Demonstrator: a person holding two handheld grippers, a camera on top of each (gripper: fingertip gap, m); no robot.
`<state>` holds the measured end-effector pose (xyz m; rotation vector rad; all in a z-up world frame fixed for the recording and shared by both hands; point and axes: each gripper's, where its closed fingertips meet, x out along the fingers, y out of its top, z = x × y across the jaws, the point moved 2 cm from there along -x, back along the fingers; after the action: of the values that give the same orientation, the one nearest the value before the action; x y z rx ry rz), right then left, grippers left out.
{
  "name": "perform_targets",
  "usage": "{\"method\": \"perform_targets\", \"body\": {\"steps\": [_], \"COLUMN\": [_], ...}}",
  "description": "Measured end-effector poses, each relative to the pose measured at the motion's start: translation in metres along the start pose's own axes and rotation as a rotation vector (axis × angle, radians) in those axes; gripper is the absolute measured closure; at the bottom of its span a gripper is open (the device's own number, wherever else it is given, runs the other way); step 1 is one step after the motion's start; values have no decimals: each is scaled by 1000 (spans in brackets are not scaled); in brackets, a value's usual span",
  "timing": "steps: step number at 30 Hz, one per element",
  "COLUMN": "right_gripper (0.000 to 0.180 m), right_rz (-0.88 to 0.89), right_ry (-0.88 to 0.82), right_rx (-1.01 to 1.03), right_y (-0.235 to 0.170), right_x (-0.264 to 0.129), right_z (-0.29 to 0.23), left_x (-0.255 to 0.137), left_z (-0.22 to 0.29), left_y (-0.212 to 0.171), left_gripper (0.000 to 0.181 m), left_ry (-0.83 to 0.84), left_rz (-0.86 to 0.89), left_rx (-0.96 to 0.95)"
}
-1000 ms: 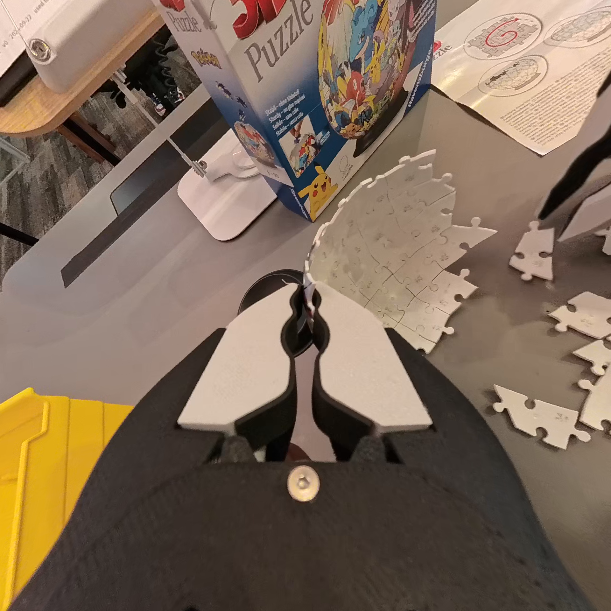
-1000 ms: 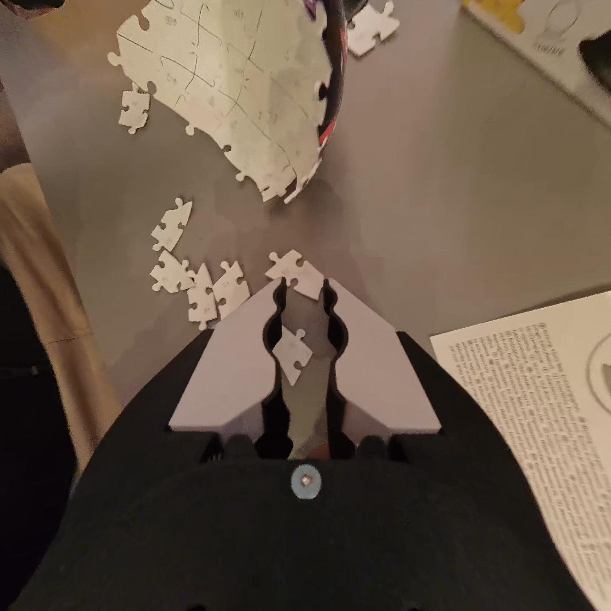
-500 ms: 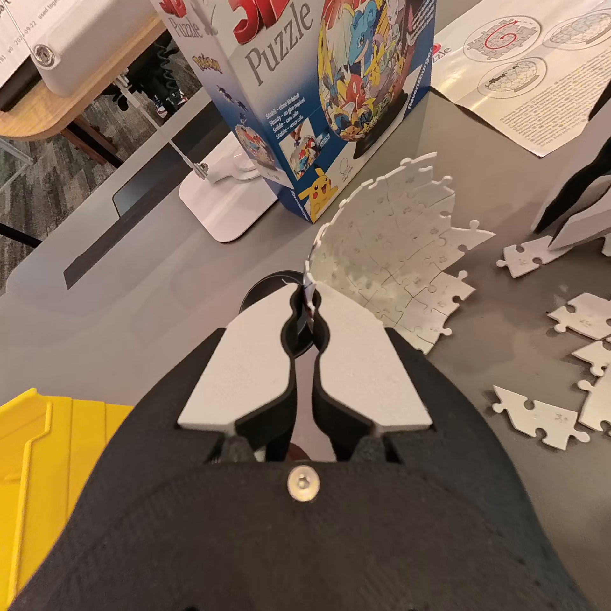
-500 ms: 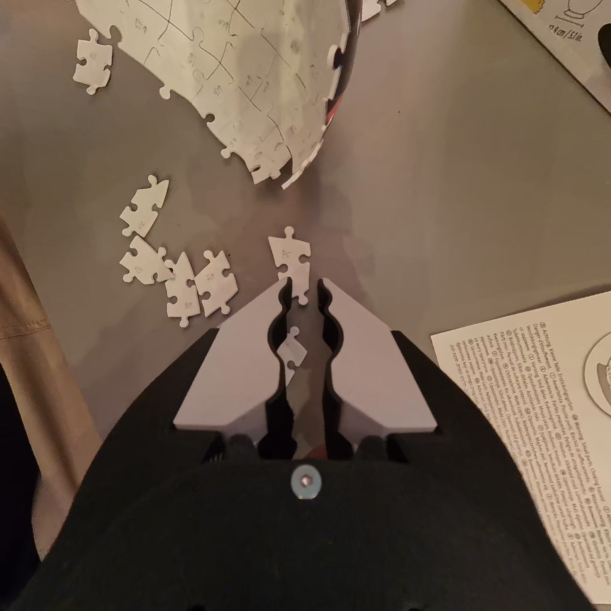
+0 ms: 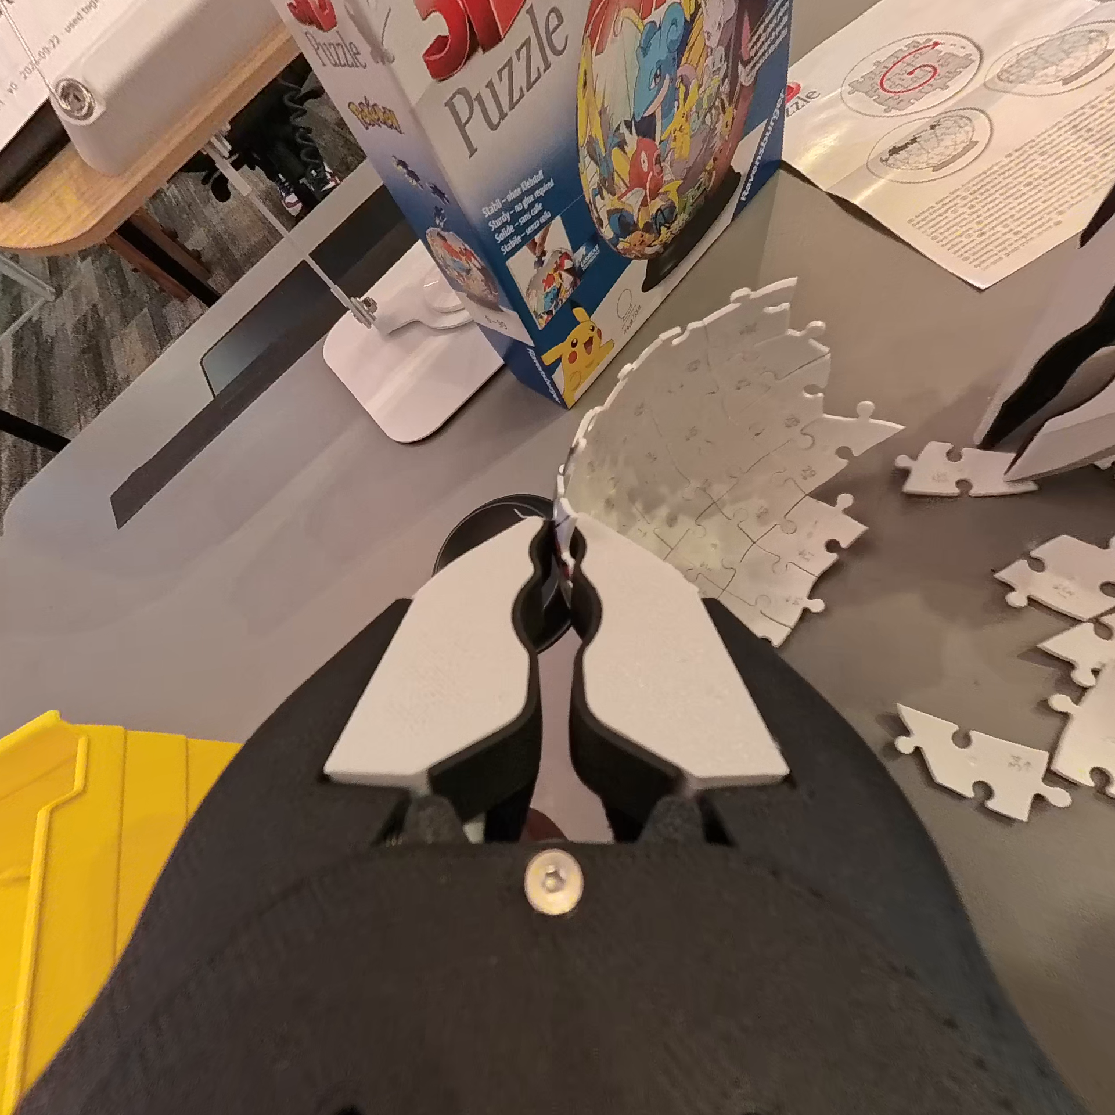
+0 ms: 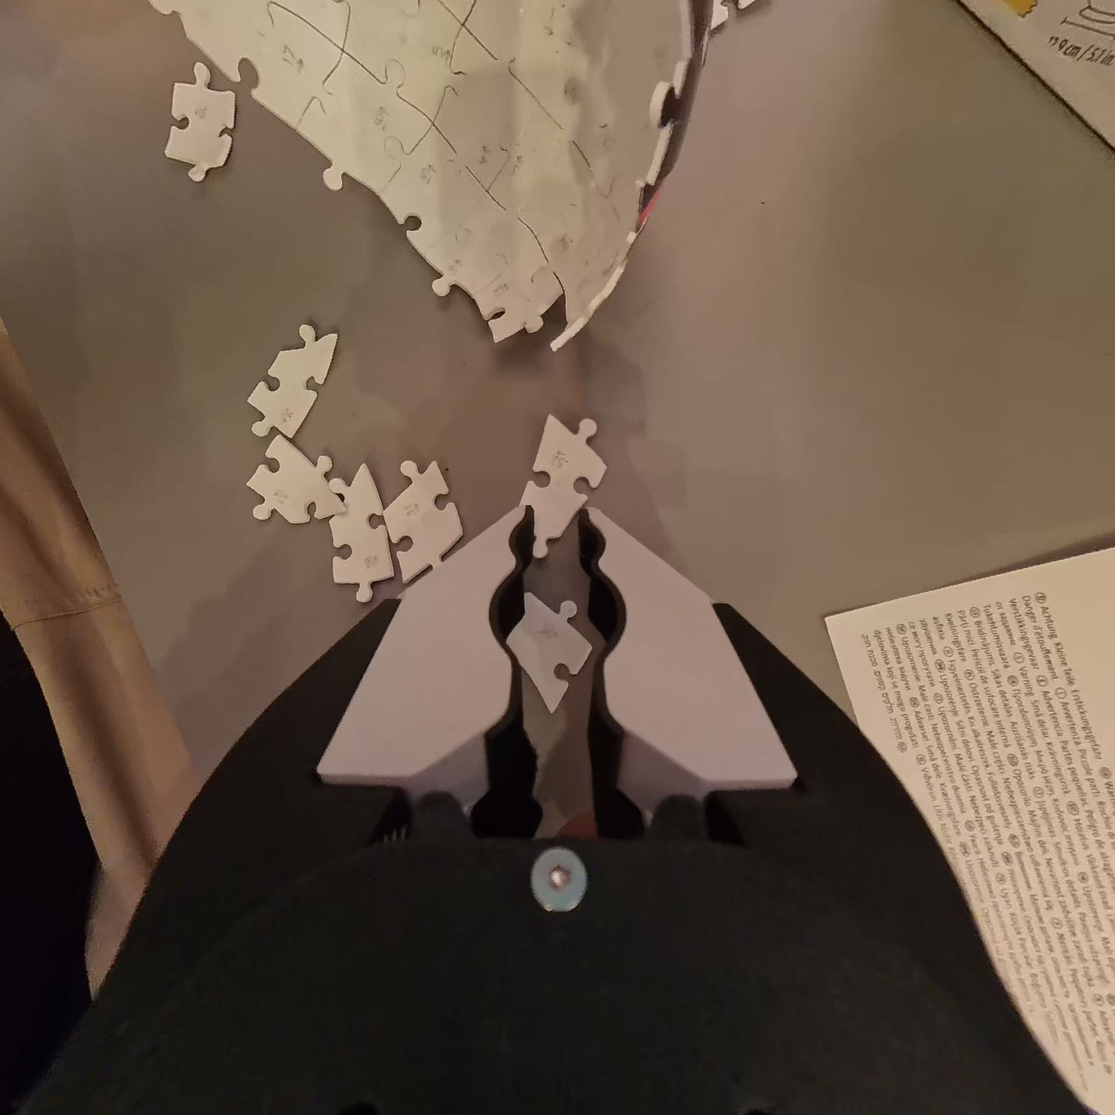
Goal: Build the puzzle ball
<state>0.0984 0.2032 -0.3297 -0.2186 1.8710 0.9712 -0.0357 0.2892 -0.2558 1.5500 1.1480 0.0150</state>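
The part-built puzzle ball [image 5: 724, 458] is a curved white shell standing on its edge on the grey table. My left gripper [image 5: 561, 534] is shut on the shell's near rim, above a black round stand [image 5: 482, 528]. The shell also shows at the top of the right wrist view [image 6: 482, 120]. My right gripper [image 6: 554, 516] is low over the table with its tips closed on the end of a loose white puzzle piece [image 6: 564, 470]. That gripper [image 5: 1007, 464] and piece [image 5: 947, 476] also show in the left wrist view. Another piece [image 6: 546, 648] lies under the right gripper.
Several loose pieces lie left of the right gripper [image 6: 362, 525] and right of the shell [image 5: 977, 778]. The puzzle box [image 5: 573, 181] stands behind the shell. An instruction sheet [image 6: 995, 754] lies to the right. A yellow bin [image 5: 90, 844] is at the left, a tan sleeve [image 6: 60, 543] at the table edge. The left gripper's tips are roughly 15 cm from the right gripper's.
The right gripper moved closer to the shell and its jaws narrowed onto a loose piece, which turned on the table. The left gripper stayed shut on the shell's rim.
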Motion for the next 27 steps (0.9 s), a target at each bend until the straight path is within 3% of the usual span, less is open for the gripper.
{"method": "perform_targets", "body": {"steps": [1, 27], "right_gripper": [165, 158], "right_rz": [3, 66], "right_ry": [1, -49], "right_rx": [3, -11], "right_y": [0, 4], "right_x": [0, -18], "right_z": [0, 9], "left_x": [0, -4], "left_z": [0, -13], "left_y": [0, 3], "left_gripper": [178, 178], "left_ry": [0, 24], "left_rz": [0, 17], "left_rx": [0, -20]}}
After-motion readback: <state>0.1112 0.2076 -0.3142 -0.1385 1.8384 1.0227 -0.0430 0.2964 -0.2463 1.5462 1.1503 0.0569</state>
